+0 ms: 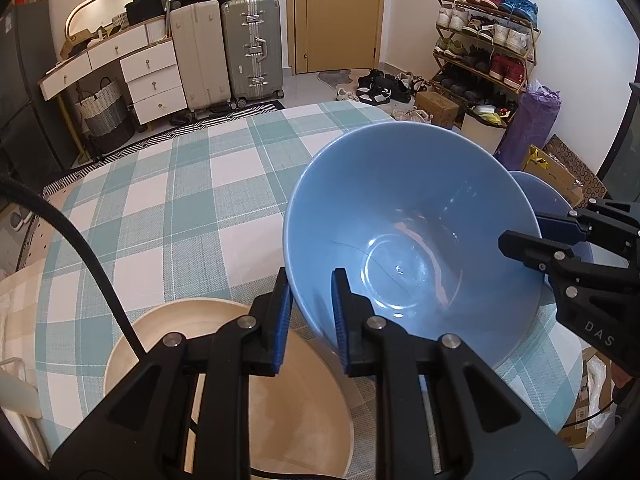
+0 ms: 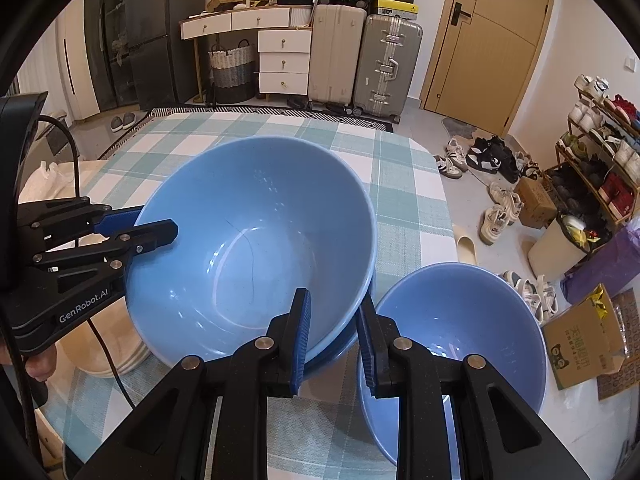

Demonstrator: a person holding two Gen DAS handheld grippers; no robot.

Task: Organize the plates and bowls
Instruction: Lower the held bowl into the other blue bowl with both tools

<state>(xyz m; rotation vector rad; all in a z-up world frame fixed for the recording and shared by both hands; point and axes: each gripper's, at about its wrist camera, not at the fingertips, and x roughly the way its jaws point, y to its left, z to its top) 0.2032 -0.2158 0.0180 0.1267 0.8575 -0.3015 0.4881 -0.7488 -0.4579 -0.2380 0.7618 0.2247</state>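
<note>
A table [image 2: 404, 200] under green-and-white checked cloth filled the room's near side, suitcases [image 2: 386, 64] beyond. Both claws, left [image 1: 310, 312] and right [image 2: 332, 336], clenched the large blue bowl's [image 2: 256, 240] rim; smaller blue bowl [image 2: 460, 320] right, beige plates [image 1: 280, 412] left.

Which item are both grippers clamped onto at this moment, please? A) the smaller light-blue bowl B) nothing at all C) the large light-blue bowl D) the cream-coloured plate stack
C: the left gripper and the right gripper each pinch opposite sides of the rim of the large light-blue bowl, while the smaller light-blue bowl and the cream-coloured plate stack sit untouched.
</note>
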